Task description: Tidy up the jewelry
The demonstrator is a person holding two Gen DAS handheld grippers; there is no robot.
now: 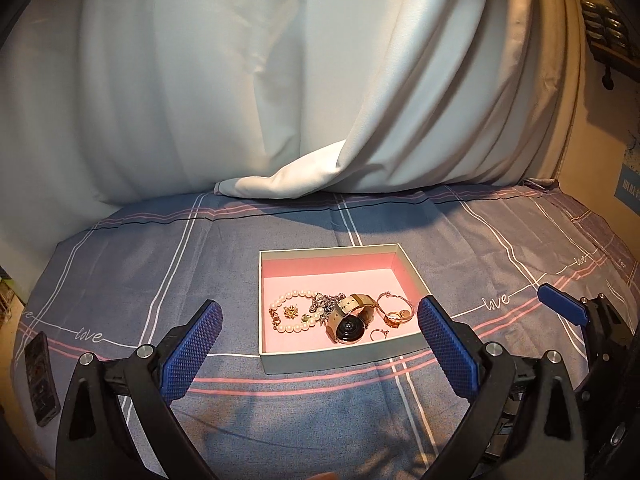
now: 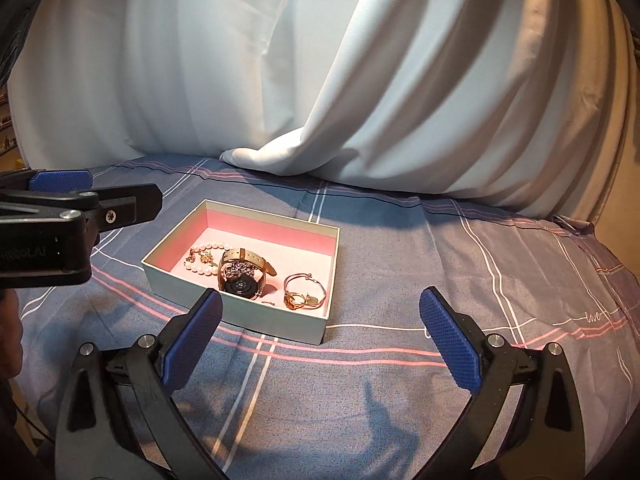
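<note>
A shallow box (image 1: 344, 360) with a pink lining lies on the bed. It holds a pearl bracelet (image 1: 286, 312), a watch (image 1: 349, 327) with a beige strap, a gold bangle (image 1: 394, 306), a small ring (image 1: 378, 334) and a silver chain (image 1: 326, 302). My left gripper (image 1: 320, 340) is open and empty, just in front of the box. In the right wrist view the box (image 2: 240, 304) sits ahead to the left, with the watch (image 2: 242, 276) and the bangle (image 2: 306, 288) inside. My right gripper (image 2: 320, 336) is open and empty, to the right of the box's near corner.
The bed has a blue-grey plaid sheet (image 1: 280, 420) with pink and white lines. A white curtain (image 1: 280, 80) hangs behind and drapes onto the sheet. A dark remote-like object (image 1: 38, 376) lies at the far left. The right gripper's finger (image 1: 560, 308) shows at the right.
</note>
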